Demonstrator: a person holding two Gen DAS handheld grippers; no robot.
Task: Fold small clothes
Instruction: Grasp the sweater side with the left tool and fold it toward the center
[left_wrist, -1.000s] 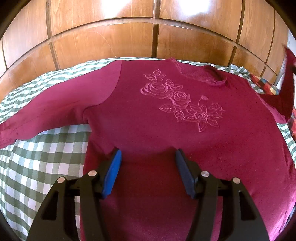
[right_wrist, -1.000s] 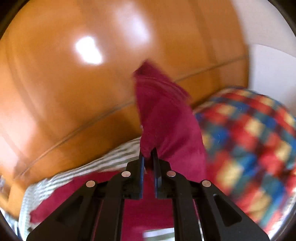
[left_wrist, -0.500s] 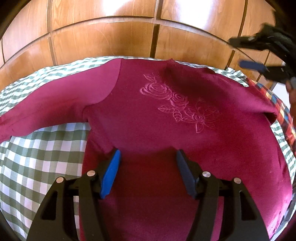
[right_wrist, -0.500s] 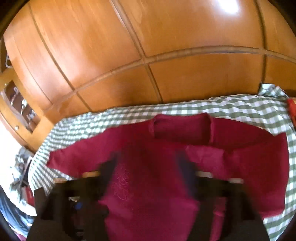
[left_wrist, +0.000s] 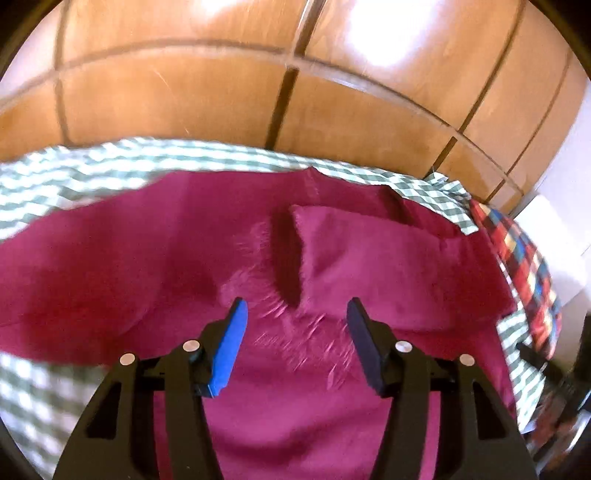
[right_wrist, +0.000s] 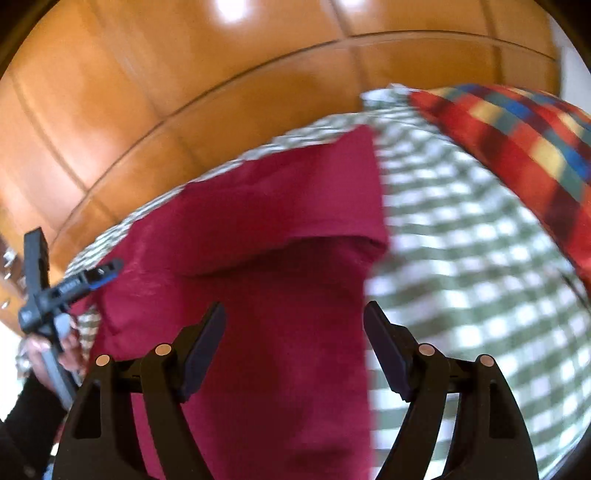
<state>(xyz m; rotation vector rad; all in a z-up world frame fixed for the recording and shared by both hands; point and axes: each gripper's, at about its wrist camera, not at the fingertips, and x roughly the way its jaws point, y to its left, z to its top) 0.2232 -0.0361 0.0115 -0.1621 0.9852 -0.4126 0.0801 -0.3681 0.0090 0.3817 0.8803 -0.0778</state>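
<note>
Wood panelling (left_wrist: 177, 99) is backing the checked bedspread (right_wrist: 461, 258); I'm hovering my left gripper (left_wrist: 295, 325), jaws parted and just closing slightly, and right gripper (right_wrist: 295, 332), jaws wide, both empty, over the maroon sweater (left_wrist: 258, 406).

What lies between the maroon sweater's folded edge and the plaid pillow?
In the right wrist view, only green checked sheet lies between the sweater and the pillow.
</note>
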